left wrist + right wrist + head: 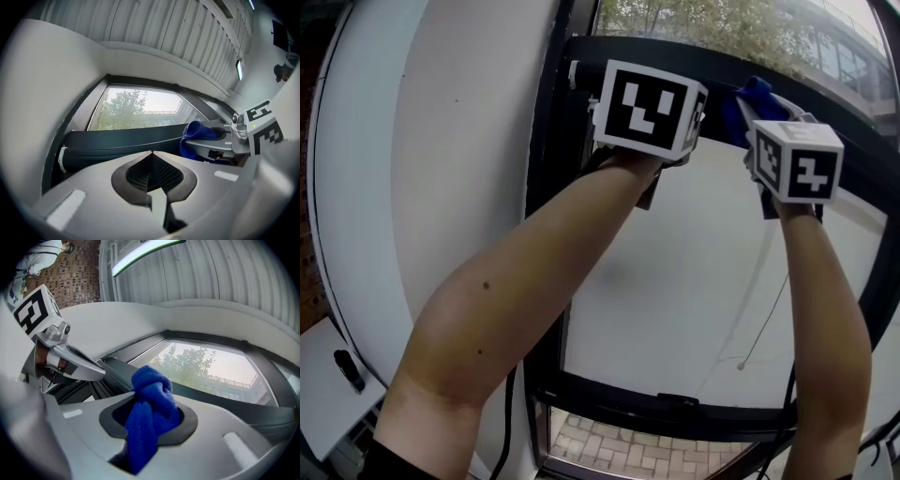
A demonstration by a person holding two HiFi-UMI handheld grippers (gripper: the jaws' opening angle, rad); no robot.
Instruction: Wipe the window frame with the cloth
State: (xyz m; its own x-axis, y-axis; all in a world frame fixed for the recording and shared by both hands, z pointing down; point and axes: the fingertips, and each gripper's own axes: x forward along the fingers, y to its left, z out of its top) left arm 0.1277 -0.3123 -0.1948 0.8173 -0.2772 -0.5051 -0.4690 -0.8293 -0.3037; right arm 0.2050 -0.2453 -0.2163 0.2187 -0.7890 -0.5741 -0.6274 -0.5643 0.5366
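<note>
Right gripper view: the jaws of the right gripper [151, 430] are seen clenched on a bunched blue terry cloth [151, 399], whose knot stands above the fingertips. In the left gripper view the jaws of the left gripper [152, 180] are pressed together with nothing between them.

Just beyond both grippers a dark horizontal bar with a white end cap [112, 145] is spanned across the black window frame [546, 187]. The cloth is held close against this bar, to the right of the left gripper; whether it touches cannot be told. Above the bar open glass with trees behind it is shown. The bar's left end is bounded by the frame's upright and a curved white wall [441, 141].

In the head view both sets of jaws are hidden behind the marker cubes, and the frame's right side is cut off.
</note>
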